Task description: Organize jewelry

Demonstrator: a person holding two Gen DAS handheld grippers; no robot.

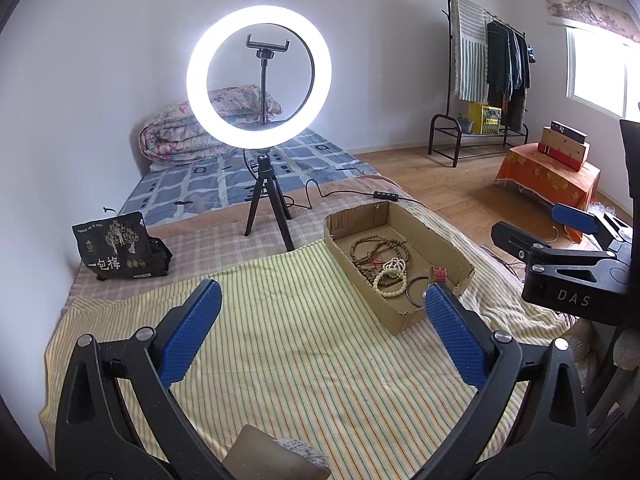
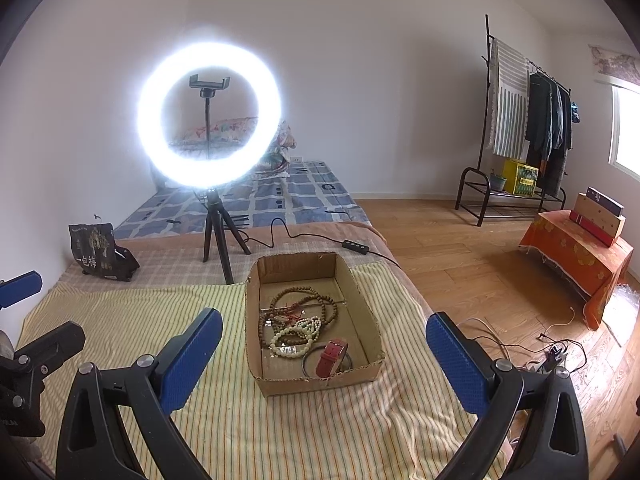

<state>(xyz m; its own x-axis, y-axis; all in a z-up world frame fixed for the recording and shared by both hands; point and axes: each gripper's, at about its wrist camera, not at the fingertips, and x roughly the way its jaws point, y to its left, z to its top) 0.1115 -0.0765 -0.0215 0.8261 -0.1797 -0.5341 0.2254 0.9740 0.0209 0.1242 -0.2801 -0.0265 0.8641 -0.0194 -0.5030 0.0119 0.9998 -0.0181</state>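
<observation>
A shallow cardboard box (image 2: 362, 302) (image 1: 434, 246) sits on a yellow striped cloth (image 2: 132, 320). It holds brown bead strands (image 2: 304, 306) (image 1: 376, 248), a white bead bracelet (image 2: 294, 340) (image 1: 394, 280), a red strap watch (image 2: 331, 358) (image 1: 439, 274) and a dark bangle (image 2: 308, 362) (image 1: 416, 294). My left gripper (image 1: 323, 300) is open and empty, above the cloth to the left of the box. My right gripper (image 2: 324, 334) is open and empty, just before the box's near edge; it also shows at the right of the left wrist view (image 1: 560, 248).
A lit ring light on a black tripod (image 2: 210, 120) stands behind the box, its cable and switch (image 2: 354, 247) trailing right. A black bag (image 2: 98, 252) sits at the far left. Wood floor, clothes rack (image 2: 520, 128) and an orange-draped stand (image 2: 576, 256) lie to the right.
</observation>
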